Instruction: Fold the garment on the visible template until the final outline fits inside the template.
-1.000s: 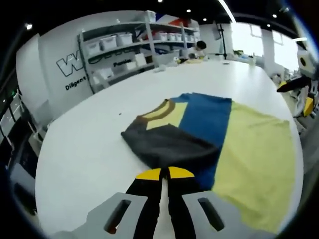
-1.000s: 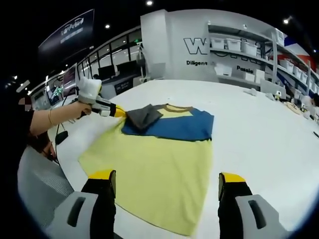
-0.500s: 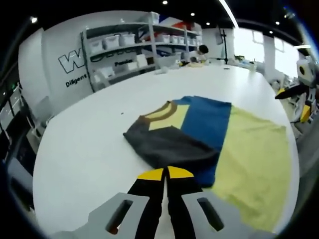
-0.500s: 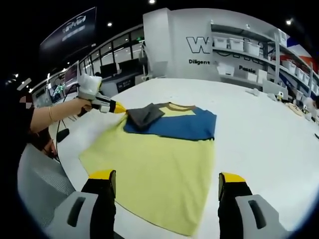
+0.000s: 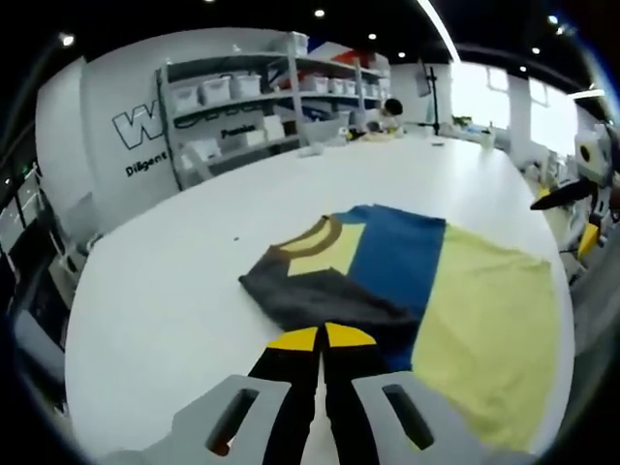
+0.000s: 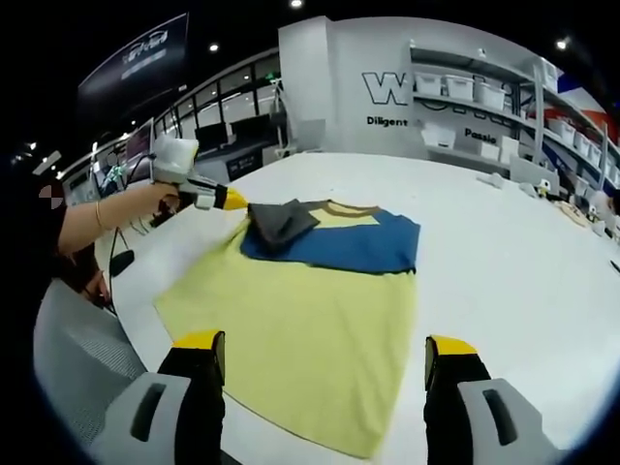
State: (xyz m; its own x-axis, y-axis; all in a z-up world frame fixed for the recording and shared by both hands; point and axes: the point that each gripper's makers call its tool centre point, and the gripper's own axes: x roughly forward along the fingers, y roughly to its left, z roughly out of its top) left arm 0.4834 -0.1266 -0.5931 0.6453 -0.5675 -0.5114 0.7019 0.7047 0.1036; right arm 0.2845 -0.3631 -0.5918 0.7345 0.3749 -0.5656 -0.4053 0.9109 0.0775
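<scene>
While closed tip to tip with nothing between them, left gripper hovering just short of the T-shirt's folded edge, jaws pressed flat together in the left gripper view. Just ahead, dark grey sleeve folded inward over the blue chest band, brown collar beyond it, pale yellow body spreading off to the right. All lying flat on the white table. Farther on, shelving with white bins against the wall, and a person seated at the table's far end, too small to make out more.

From the right gripper view: right gripper spread wide, yellow-tipped jaws well apart, holding nothing, poised over the near hem of the T-shirt. Past the yellow panel, the blue band, then the grey sleeve doubled over near the collar. Left gripper beside that sleeve, gripped in a person's hand. White table running on behind, shelving along the far wall. No template outline discernible on the table.
</scene>
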